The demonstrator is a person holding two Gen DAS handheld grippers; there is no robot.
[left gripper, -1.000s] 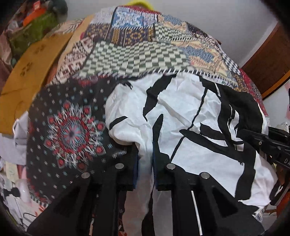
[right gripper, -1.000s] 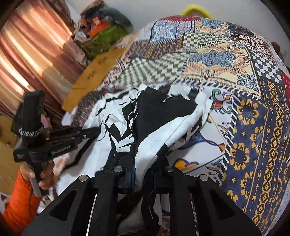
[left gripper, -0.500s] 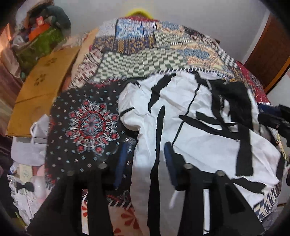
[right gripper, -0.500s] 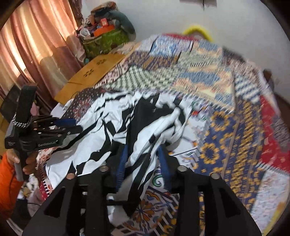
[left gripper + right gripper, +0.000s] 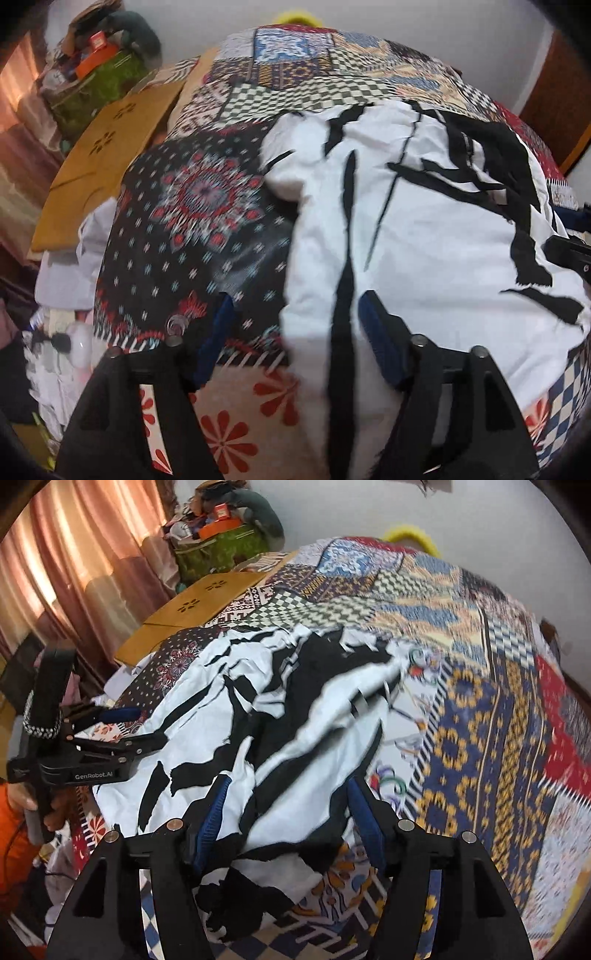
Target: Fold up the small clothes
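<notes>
garment [image 5: 424,236], white with black strokes, lies spread on the patchwork bed cover [image 5: 480,709], its near hem bunched toward both cameras. left gripper [image 5: 295,332] stands wide apart over the garment's near-left edge, holding nothing; right gripper [image 5: 284,808] is likewise wide over the rumpled near-right part. to fold well, each gripper should likely close on one hem corner only, pull the wrinkles flat, then carry the edge evenly across the garment.
</notes>
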